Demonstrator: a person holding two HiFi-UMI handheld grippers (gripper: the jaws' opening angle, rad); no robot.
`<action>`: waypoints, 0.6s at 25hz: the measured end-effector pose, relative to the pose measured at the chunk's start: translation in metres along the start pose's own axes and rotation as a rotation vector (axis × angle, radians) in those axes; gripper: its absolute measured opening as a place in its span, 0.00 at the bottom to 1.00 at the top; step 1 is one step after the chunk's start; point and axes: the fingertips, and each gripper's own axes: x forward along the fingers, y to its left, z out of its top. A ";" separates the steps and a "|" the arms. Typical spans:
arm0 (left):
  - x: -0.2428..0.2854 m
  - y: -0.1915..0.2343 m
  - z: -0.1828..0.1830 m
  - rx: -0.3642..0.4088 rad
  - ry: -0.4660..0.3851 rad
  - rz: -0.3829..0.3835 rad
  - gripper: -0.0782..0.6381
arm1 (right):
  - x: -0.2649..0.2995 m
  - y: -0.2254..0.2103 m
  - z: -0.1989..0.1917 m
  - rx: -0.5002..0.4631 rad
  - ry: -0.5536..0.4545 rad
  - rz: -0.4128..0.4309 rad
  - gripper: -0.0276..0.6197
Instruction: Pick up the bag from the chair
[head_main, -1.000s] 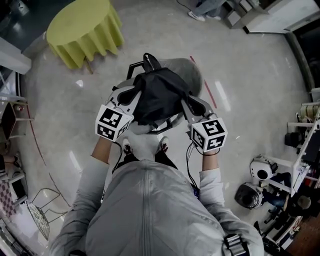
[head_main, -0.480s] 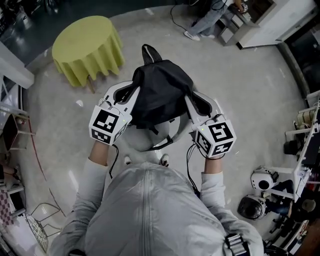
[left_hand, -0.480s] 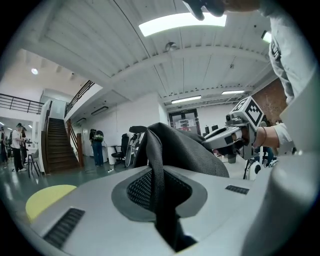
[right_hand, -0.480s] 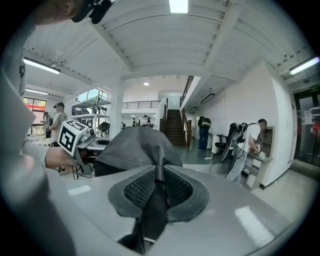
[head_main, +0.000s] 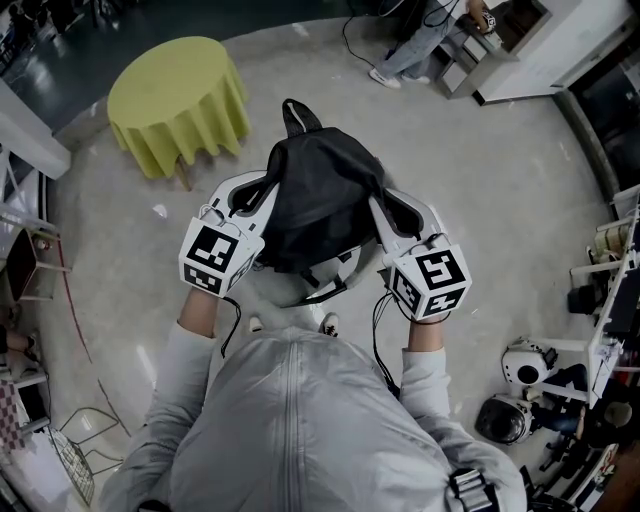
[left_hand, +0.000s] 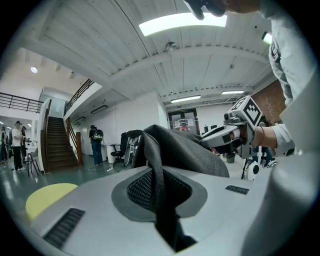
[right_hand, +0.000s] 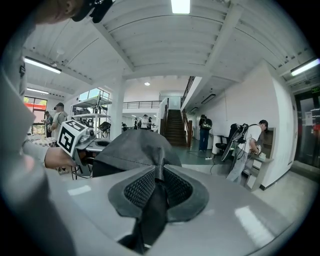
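A black fabric bag (head_main: 320, 195) hangs in the air between my two grippers, in front of the person's chest. My left gripper (head_main: 258, 195) is shut on a black strap (left_hand: 159, 185) at the bag's left side. My right gripper (head_main: 388, 208) is shut on a fold of the bag's fabric (right_hand: 156, 195) at its right side. The bag's top loop (head_main: 294, 112) points away from me. In the left gripper view the bag (left_hand: 185, 150) bulges toward the right gripper (left_hand: 235, 132). No chair shows under the bag.
A round table with a yellow-green cloth (head_main: 180, 95) stands at the far left on the pale floor. Helmets and gear on shelves (head_main: 520, 360) crowd the right edge. A person's legs (head_main: 410, 45) show at the top, and cables (head_main: 90, 420) lie at the lower left.
Both grippers have risen with the bag held between them. The grey chair seat seen behind the bag a second ago is out of sight.
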 end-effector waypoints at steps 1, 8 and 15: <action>0.000 0.000 0.000 -0.003 0.000 0.000 0.16 | 0.000 0.000 0.000 0.000 -0.001 0.002 0.14; -0.008 -0.007 -0.005 -0.006 0.007 0.007 0.16 | -0.004 0.007 -0.004 0.000 -0.002 0.017 0.14; -0.015 -0.009 -0.010 -0.008 0.025 0.016 0.16 | -0.006 0.013 -0.007 0.005 0.000 0.028 0.14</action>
